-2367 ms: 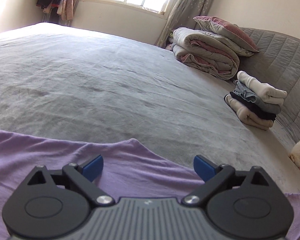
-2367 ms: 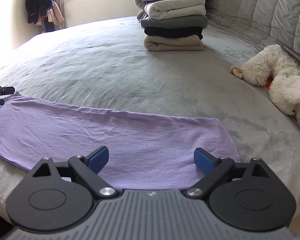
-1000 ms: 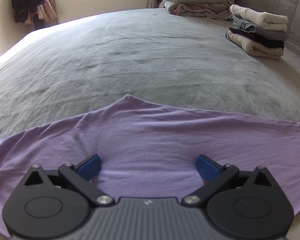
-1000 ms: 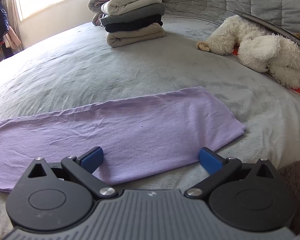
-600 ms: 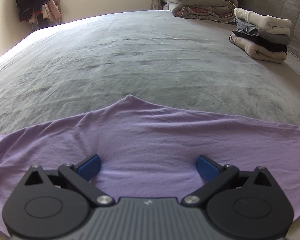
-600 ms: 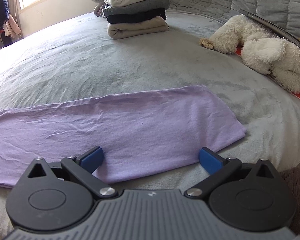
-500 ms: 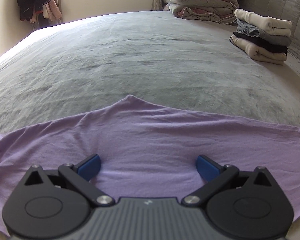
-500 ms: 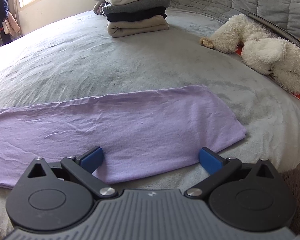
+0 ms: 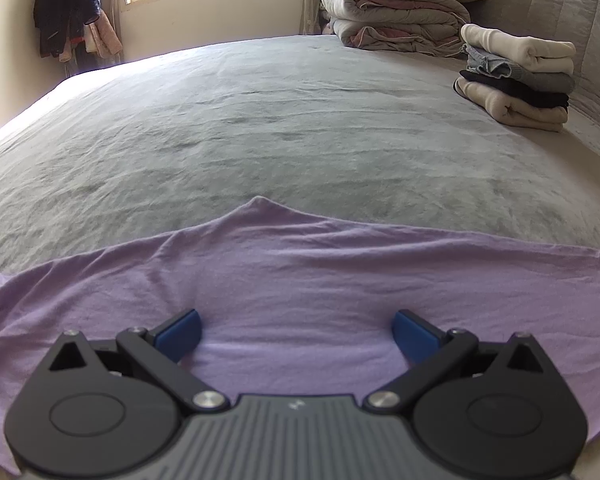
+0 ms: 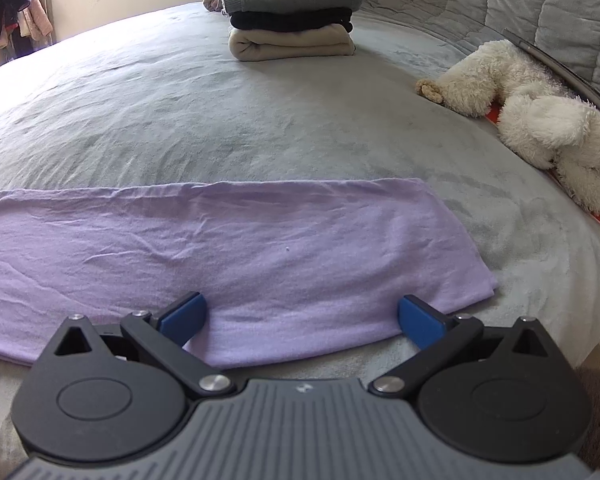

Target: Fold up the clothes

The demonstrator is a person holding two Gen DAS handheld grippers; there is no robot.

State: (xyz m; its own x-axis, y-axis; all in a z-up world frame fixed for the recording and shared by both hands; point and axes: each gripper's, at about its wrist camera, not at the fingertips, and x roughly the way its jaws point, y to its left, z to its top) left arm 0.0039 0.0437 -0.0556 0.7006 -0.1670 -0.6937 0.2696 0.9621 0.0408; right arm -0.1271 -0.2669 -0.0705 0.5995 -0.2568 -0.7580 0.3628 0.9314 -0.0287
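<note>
Spread flat along near edge of bed: T-shirt. Behind it, far right, stack of folded clothes; beside stack, right, plush dog; behind stack, folded quilts.

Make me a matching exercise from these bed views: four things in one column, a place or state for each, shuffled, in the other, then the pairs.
Things:
1. purple garment
2. stack of folded clothes
3. white plush dog
4. right gripper

Places or states:
A. jaws wide open, holding nothing
B. lying by the quilted headboard, at the bed's right edge
C. spread flat along the bed's near edge
D. piled at the far side of the bed

Pairs: 1-C, 2-D, 3-B, 4-A
</note>
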